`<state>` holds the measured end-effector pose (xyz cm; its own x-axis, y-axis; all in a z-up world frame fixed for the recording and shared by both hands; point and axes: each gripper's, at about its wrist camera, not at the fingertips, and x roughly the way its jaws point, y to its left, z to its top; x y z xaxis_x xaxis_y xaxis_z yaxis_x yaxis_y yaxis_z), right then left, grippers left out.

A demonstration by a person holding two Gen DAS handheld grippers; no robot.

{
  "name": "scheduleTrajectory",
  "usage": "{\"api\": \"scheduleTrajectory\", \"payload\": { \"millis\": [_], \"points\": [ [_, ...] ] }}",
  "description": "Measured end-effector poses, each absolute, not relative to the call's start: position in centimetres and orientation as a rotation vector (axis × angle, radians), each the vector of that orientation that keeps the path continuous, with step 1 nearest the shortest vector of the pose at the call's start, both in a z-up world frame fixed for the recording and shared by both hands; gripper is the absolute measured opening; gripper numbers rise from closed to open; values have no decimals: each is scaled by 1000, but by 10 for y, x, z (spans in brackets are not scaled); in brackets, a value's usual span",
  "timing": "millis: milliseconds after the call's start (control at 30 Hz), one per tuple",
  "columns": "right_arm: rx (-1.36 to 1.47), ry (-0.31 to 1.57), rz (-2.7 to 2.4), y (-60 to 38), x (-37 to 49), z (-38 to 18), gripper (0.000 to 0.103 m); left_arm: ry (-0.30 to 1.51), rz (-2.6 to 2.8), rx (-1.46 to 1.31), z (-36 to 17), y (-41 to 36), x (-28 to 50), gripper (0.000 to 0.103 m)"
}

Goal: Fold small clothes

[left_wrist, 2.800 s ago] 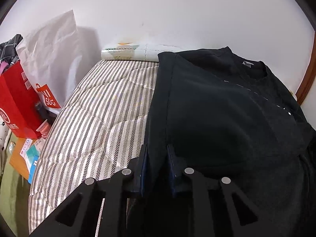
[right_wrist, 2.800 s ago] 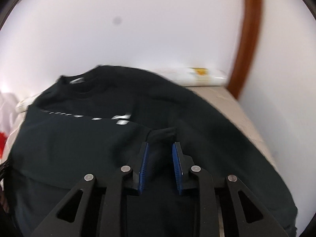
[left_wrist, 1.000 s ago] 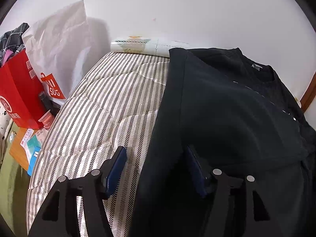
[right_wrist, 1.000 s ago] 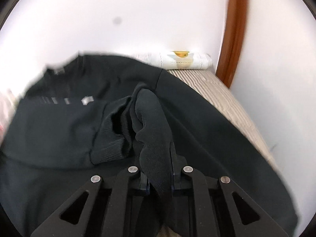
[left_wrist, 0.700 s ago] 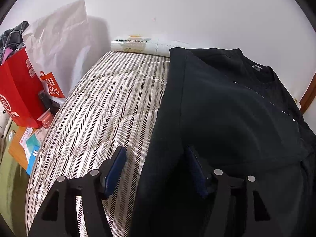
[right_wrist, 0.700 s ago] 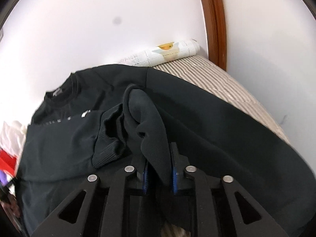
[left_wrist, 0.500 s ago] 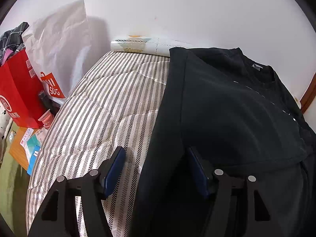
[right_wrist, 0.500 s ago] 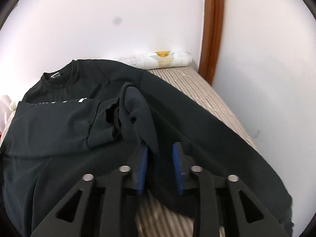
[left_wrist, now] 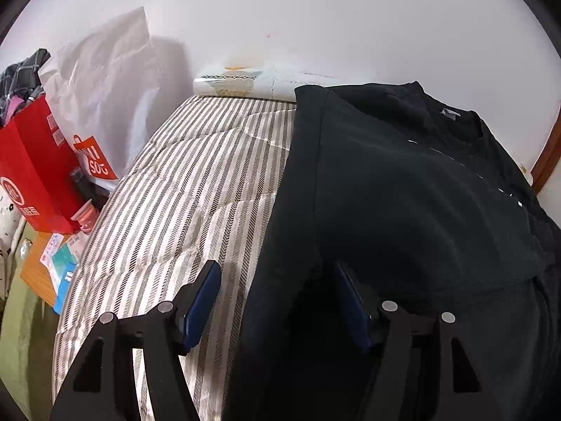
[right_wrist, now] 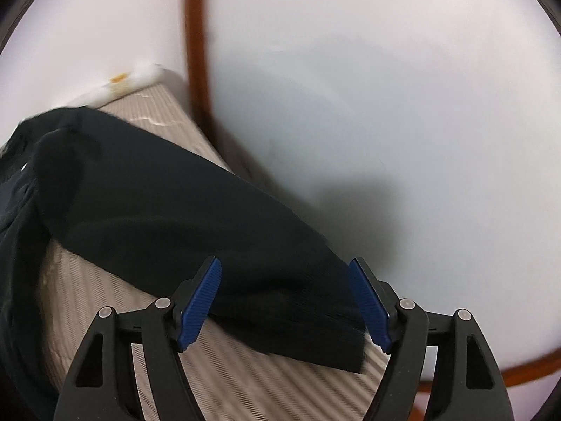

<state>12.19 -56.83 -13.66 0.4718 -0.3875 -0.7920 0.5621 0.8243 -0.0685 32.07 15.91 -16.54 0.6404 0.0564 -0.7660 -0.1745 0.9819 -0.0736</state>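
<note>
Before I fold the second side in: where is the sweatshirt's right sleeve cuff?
In the right wrist view, the cuff lies flat on the striped mattress near its wall-side edge, between the right gripper's open jaws.

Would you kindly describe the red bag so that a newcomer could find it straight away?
Start at the striped bed, where the black sweatshirt lies. Beyond the bed's far side edge, by the wall, stand two bags. The red bag is the nearer, solid red with a round white emblem, whereas its neighbour, the white bag, is crinkled and pale.

A red paper bag and a white bag stand beside the striped mattress's left edge; a rolled white cloth lies along its far edge.
</note>
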Motion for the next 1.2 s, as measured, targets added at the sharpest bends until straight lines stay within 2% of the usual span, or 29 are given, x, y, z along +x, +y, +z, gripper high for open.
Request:
{"api": "scheduleTrajectory", "payload": {
  "millis": [367,467,500,567,633,667,700,933,1033,1200],
  "points": [
    [450,895,-536,-603,109,-164,86,911,99,-70,-149,121,277,64],
    [486,886,-516,-607,112,-167,84,904,91,-71,-142,116,260,64],
    [493,877,-504,-609,111,-167,81,901,88,-66,-140,114,254,64],
    [466,849,-509,-607,113,-163,56,901,78,-55,-137,109,240,64],
    [437,828,-498,-605,114,-156,41,902,70,-49,-136,106,231,64],
    [431,820,-491,-605,114,-152,27,903,66,-46,-134,105,226,64],
    [415,802,-493,-603,115,-145,19,901,63,-46,-133,105,221,64],
    [270,571,-502,-569,118,-37,14,896,97,22,-128,106,197,64],
    [184,462,-438,-526,128,30,14,901,91,16,-129,112,190,64],
    [47,348,-273,-423,165,109,14,882,98,18,-129,123,180,64]
  ]
}}
